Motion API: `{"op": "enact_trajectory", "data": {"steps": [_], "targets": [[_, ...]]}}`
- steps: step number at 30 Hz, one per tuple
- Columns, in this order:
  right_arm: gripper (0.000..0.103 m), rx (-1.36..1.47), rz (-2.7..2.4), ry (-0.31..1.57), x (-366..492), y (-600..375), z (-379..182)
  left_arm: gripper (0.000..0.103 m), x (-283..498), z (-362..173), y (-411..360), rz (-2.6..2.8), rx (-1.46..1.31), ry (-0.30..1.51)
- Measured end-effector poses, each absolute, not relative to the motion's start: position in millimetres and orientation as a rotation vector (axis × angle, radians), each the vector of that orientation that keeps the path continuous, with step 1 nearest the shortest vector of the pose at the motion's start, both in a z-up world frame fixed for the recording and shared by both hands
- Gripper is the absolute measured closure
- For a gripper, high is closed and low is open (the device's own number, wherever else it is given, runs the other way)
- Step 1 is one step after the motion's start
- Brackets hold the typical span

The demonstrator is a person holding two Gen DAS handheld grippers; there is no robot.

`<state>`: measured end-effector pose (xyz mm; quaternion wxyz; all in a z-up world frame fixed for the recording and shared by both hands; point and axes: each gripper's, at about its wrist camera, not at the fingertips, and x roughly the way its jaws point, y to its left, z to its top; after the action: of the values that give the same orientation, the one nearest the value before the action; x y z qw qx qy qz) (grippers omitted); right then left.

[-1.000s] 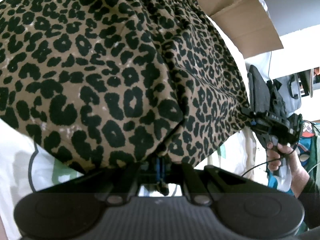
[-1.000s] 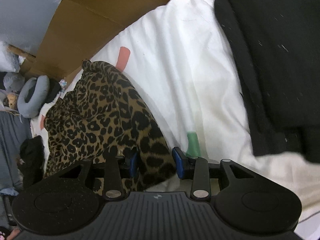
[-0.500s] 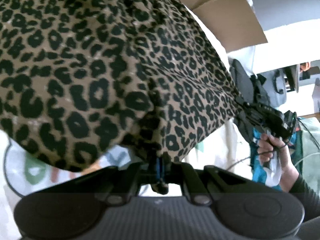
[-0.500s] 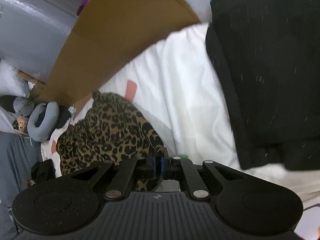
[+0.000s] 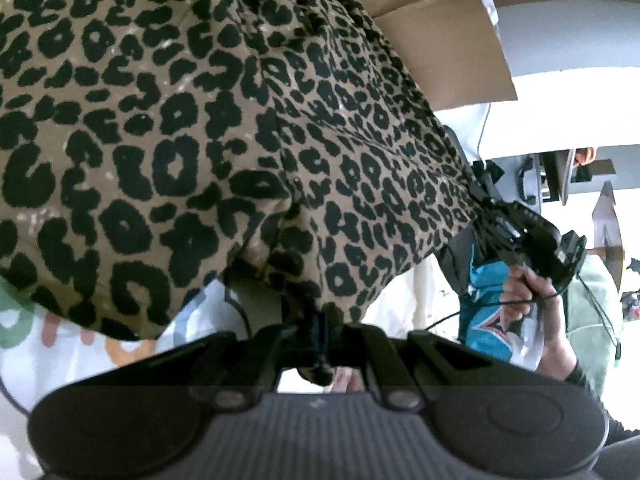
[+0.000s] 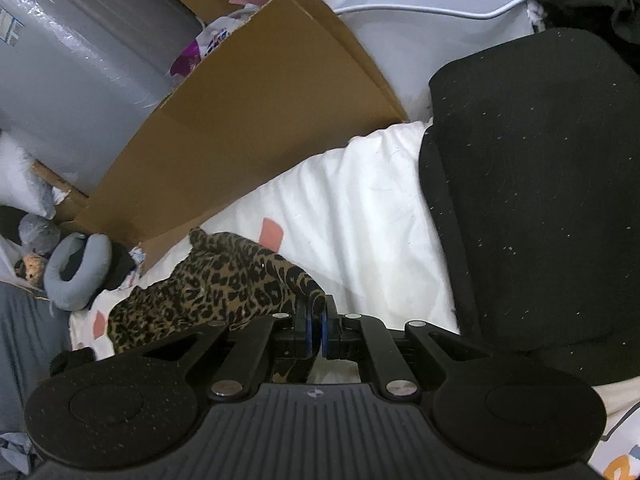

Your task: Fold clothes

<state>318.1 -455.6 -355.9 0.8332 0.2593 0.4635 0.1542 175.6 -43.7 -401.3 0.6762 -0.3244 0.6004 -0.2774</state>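
I am holding the leopard-print garment [image 5: 224,136] up by two edges above the bed [image 6: 360,216].

My left gripper [image 5: 320,336] and right gripper [image 6: 316,328] are both pinching thin hems tightly; I judge either could be slipping free if I pull the cloth taut. A black garment [image 6: 532,200] at frame right and cardboard [image 6: 256,120] at upper left are crowding the laying space.

Wrist views – shared leopard garment [image 5: 224,128]
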Motion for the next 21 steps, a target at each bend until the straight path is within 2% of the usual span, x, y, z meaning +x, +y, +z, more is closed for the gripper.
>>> {"op": "enact_trajectory", "data": {"steps": [7,9,11,12,21], "targets": [[0.099,0.484,0.192,1.085,320.3,-446.8,-384.7,0.1,171.6,-428.0,-49.6,-0.606,-0.693,1.411],[0.096,0.456,0.176,1.087,317.3,-443.7,-382.3,0.097,170.4,-422.0,-45.6,-0.618,-0.677,1.41],[0.088,0.425,0.167,1.078,314.3,-441.4,-375.7,0.088,167.9,-413.3,-43.4,-0.633,-0.651,1.405],[0.081,0.412,0.163,1.073,312.8,-440.5,-372.4,0.086,166.7,-408.9,-42.4,-0.64,-0.637,1.402],[0.073,0.477,0.249,1.079,295.6,-424.0,-334.2,0.079,172.1,-359.8,-13.6,-0.629,-0.556,1.303]]}}
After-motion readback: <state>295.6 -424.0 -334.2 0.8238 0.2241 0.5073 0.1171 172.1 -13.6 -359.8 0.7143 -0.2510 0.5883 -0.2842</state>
